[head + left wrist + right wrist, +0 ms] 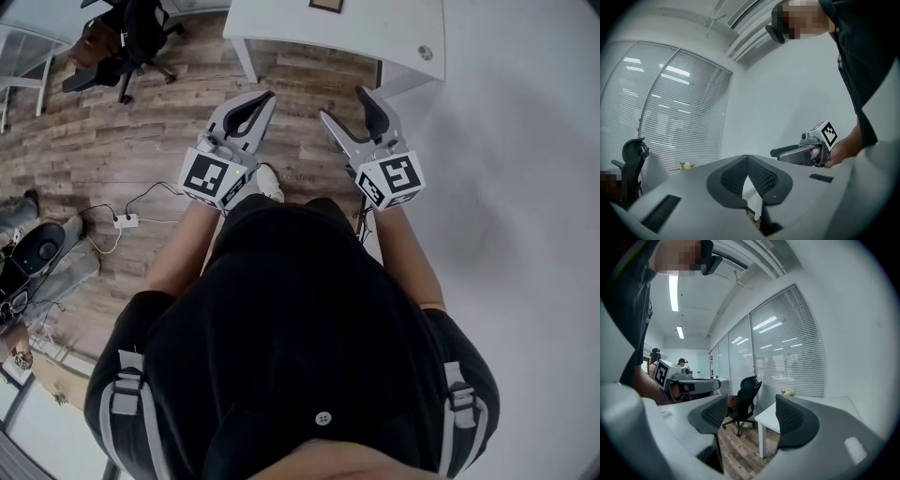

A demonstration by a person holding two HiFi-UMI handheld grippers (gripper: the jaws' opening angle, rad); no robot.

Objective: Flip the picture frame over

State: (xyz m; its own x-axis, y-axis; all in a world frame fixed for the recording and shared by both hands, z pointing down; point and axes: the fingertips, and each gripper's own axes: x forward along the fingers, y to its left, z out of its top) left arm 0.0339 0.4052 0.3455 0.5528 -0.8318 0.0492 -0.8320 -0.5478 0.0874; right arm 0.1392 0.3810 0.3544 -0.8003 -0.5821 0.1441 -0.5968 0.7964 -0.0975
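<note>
Shirt (300,319), black, on the person: fills the lower head view, nearest the lens.

Frame (326,5): small, dark-edged, lying flat on the desk (375,33) at the top edge of the head view and partly cut off there. Which face is up cannot be told. Well apart from both grippers, untouched.

Desk: white, rectangular, with one leg (246,58) showing at its near left corner. Stands ahead of the person.

Left gripper (266,97): held out level toward the desk, short of it. Jaws clenched tip to tip, nothing between them.

Right gripper (343,103): beside the left, likewise pointed at the desk. Jaws released and spread wide, empty; only floor and a desk corner show through the gap in its own view.

Shoe (270,183): white, on the floor between the two marker cubes.

Floor (141,141): wood planks, left of the person.

Power strip (126,221): white, on the floor at left, cable attached.

Chair (122,42): black office type, well left of the desk.

Blinds (787,348): closed, along the glass wall behind the desk.
</note>
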